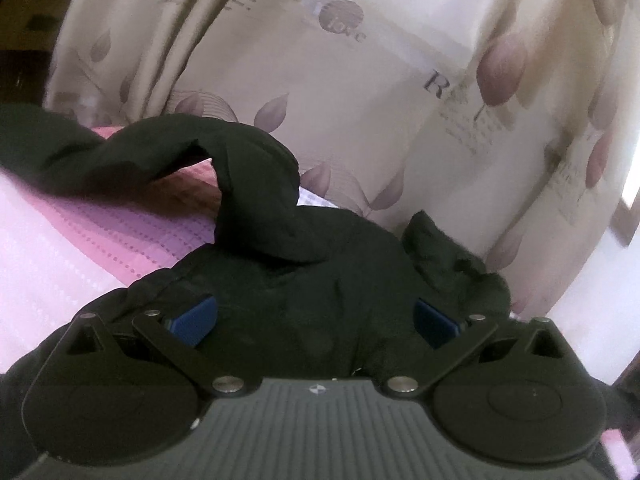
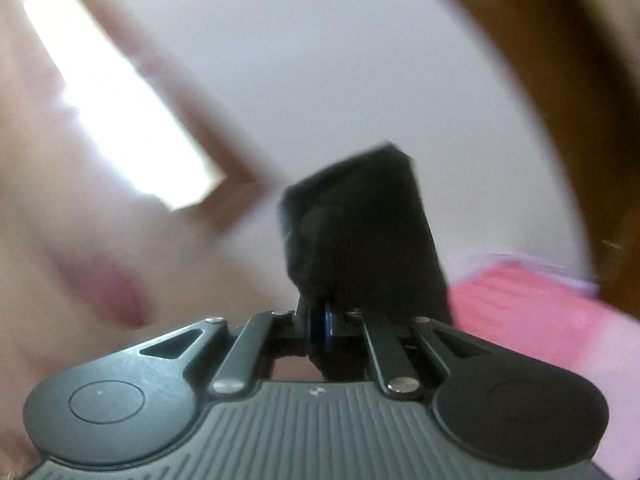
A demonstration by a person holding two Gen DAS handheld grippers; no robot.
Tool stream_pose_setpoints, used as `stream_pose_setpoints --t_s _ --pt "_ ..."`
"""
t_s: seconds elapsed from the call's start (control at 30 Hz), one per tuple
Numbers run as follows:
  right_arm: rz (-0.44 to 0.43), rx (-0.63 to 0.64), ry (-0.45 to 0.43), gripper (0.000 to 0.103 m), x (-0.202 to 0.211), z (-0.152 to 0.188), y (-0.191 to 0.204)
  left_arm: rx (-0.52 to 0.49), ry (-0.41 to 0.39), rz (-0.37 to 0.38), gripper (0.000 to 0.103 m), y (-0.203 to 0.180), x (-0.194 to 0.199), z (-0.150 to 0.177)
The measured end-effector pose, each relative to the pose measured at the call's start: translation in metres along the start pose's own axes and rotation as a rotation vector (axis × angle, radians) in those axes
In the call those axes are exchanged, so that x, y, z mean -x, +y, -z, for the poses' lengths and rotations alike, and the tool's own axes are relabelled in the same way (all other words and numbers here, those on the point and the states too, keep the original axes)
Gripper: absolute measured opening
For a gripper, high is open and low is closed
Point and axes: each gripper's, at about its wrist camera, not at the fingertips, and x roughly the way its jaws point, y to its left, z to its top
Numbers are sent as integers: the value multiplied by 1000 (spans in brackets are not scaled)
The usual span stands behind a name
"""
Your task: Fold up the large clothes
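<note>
A large black garment (image 1: 304, 264) lies bunched on a pink bed cover (image 1: 132, 236). One part arches up and runs off to the left. My left gripper (image 1: 316, 320) is open, its blue pads (image 1: 196, 320) spread wide over the black cloth, which bulges between them. My right gripper (image 2: 320, 320) is shut on a fold of the black garment (image 2: 360, 232), which stands up in front of the camera, lifted clear of the bed. The right wrist view is blurred by motion.
A cream curtain (image 1: 360, 80) with purple leaf prints hangs close behind the bed. In the right wrist view a bright window (image 2: 120, 100), a pale wall, a brown wooden frame (image 2: 560, 100) and the pink bed cover (image 2: 520, 304) show.
</note>
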Motion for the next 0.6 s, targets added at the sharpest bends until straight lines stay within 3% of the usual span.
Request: stream_pose_setpoints --t_s 0.13,0.27,0.43,0.6 --pt "-215 80 111 6 -43 54 104 45 -18 17 103 6 3 0" --pt "-348 116 248 6 -85 137 172 61 -24 23 103 7 4 0" --pt "-394 129 430 6 -126 247 208 90 -32 36 103 11 5 0" --pt "-338 184 586 6 -142 347 212 114 -43 49 103 14 6 0"
